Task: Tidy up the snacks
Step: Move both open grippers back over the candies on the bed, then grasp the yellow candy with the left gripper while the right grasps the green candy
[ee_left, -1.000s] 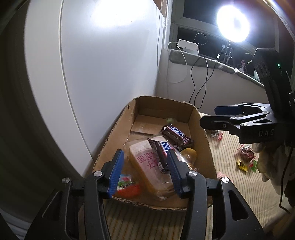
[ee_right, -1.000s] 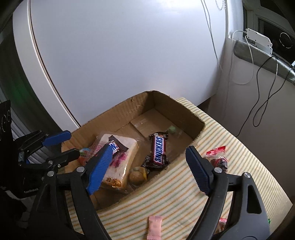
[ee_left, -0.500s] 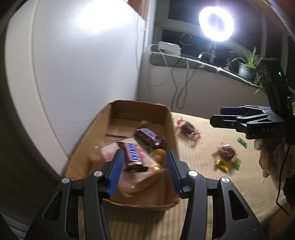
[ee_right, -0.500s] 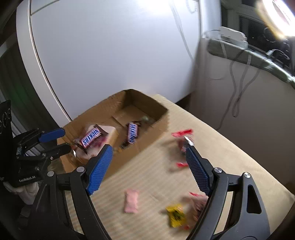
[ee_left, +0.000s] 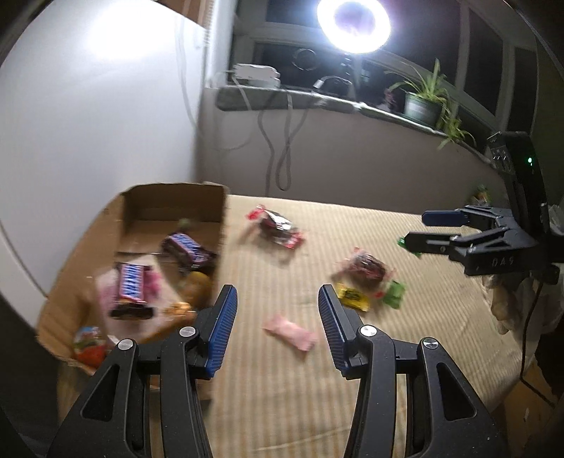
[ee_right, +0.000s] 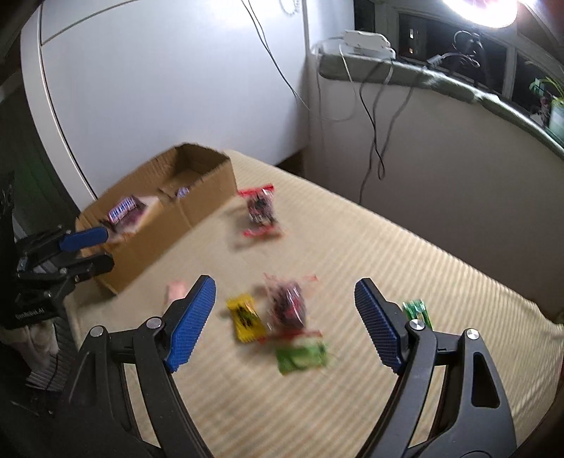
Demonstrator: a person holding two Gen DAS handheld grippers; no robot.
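Observation:
A cardboard box (ee_left: 215, 218) at the left of the striped cloth holds two Snickers bars (ee_left: 132, 283), a clear packet and a red sweet. Loose on the cloth lie a pink wrapper (ee_left: 290, 333), a yellow packet (ee_left: 352, 297), a green packet (ee_right: 301, 356) and two red-trimmed dark packets (ee_left: 278, 225) (ee_right: 287, 304). My left gripper (ee_left: 276, 299) hangs open and empty just above the pink wrapper. My right gripper (ee_right: 285, 292) stands open and empty over the yellow, dark and green packets. In the right wrist view a small green sweet (ee_right: 416, 310) sits by the right finger.
The striped cloth-covered table (ee_left: 317, 387) stands against a white cabinet (ee_left: 88, 123) and a wall with hanging cables (ee_left: 282, 151). A ring light (ee_left: 354, 24) glares above a sill with a potted plant (ee_left: 421, 102). A cloth bundle (ee_left: 507, 303) hangs at the far right.
Both grippers have swung right, away from above the box and out over the loose snacks on the cloth. Neither has changed its opening, and both stay empty.

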